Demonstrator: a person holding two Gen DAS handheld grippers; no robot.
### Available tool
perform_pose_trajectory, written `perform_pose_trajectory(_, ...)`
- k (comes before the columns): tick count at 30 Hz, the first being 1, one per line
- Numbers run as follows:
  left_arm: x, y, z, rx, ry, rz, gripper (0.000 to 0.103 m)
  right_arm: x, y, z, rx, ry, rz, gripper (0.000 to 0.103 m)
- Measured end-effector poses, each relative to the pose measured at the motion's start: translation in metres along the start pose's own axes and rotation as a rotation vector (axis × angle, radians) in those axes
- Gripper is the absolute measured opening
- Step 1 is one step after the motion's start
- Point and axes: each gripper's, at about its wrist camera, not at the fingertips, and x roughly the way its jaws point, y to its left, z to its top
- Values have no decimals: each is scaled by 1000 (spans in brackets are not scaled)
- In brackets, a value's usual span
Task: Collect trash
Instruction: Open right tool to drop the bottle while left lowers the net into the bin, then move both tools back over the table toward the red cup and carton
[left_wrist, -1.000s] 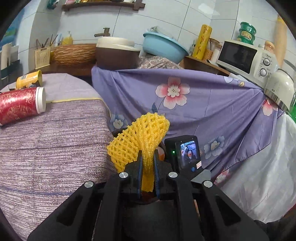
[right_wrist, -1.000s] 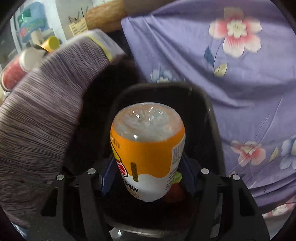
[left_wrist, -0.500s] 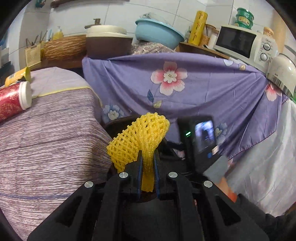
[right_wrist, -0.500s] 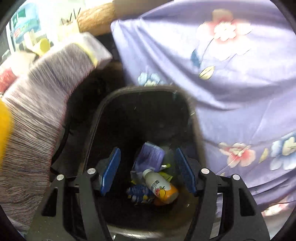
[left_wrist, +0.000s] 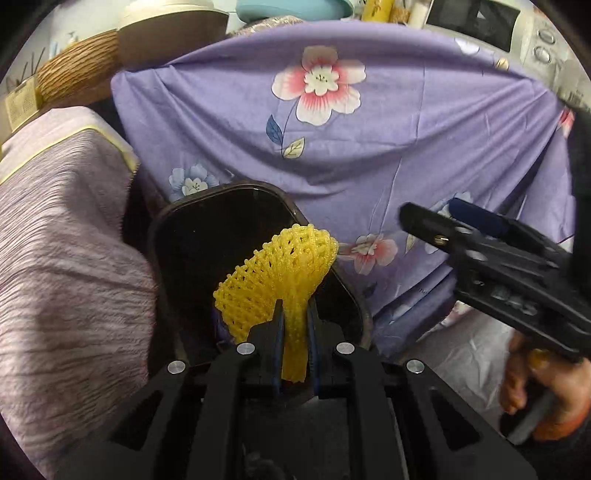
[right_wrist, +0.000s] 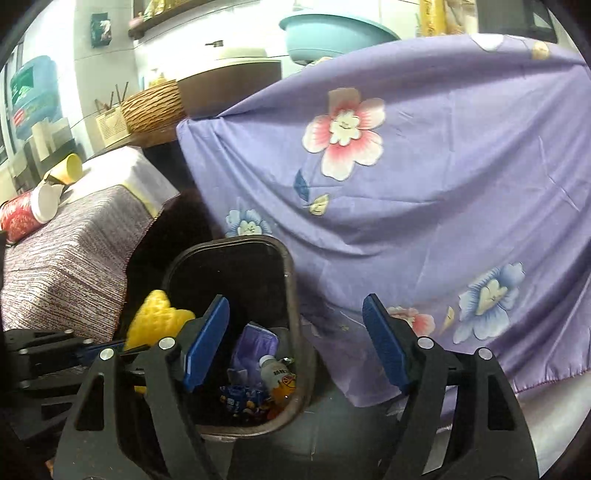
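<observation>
My left gripper (left_wrist: 294, 308) is shut on a yellow foam fruit net (left_wrist: 280, 273) and holds it over the mouth of the dark trash bin (left_wrist: 221, 192). In the right wrist view the same net (right_wrist: 155, 321) shows at the bin's left rim (right_wrist: 291, 295). My right gripper (right_wrist: 295, 306) is open, its jaws still opening, with nothing between them. It hangs above and to the right of the bin. Inside lie an orange-and-white bottle (right_wrist: 279, 380), a purple packet (right_wrist: 255, 347) and a blue wrapper (right_wrist: 240, 397).
A striped cloth-covered table (right_wrist: 70, 251) on the left carries a red canister (right_wrist: 22, 218) and a yellow cup (right_wrist: 68, 168). A purple floral cloth (right_wrist: 424, 184) drapes the counter behind the bin. A hand (left_wrist: 546, 391) grips the right tool (left_wrist: 498, 258).
The right gripper let go of the orange-and-white bottle, which fell into the bin, then rose and opened wider. The left gripper brought the yellow net down over the bin.
</observation>
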Motion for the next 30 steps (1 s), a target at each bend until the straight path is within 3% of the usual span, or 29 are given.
perform_pose_trajectory(2, 9, -1, 1, 9, 18, 4, 21, 0, -5, -1, 12, 4, -10, 75)
perform_pose_trajectory(4, 12, -3, 1, 14, 21, 7, 48, -3, -11, -3, 22, 5, -18, 75)
perform_pose_trajectory(5, 12, -3, 0, 16, 7, 11, 66, -4, -13, -3, 26, 5, -19, 75)
perform_pose_trajectory(6, 10, -4, 0, 16, -9, 11, 76, -4, -15, -4, 29, 6, -21, 75)
perform_pose_trajectory(8, 6, -4, -1, 14, -34, 3, 81, -5, -18, -4, 34, 6, -28, 75)
perform_pose_trajectory(13, -15, -5, -5, 5, -53, -1, 83, -6, -21, -1, 51, 1, -29, 76)
perform_pose_trajectory(18, -53, -10, -6, 4, -116, -20, 90, -9, -11, 3, 36, -14, -2, 83)
perform_pose_trajectory(23, -100, -13, -11, 16, -192, -29, 97, -10, 15, 9, -8, -14, 66, 85)
perform_pose_trajectory(30, -146, 9, -25, -7, -249, 43, 98, -13, 68, 17, -109, -24, 178, 86)
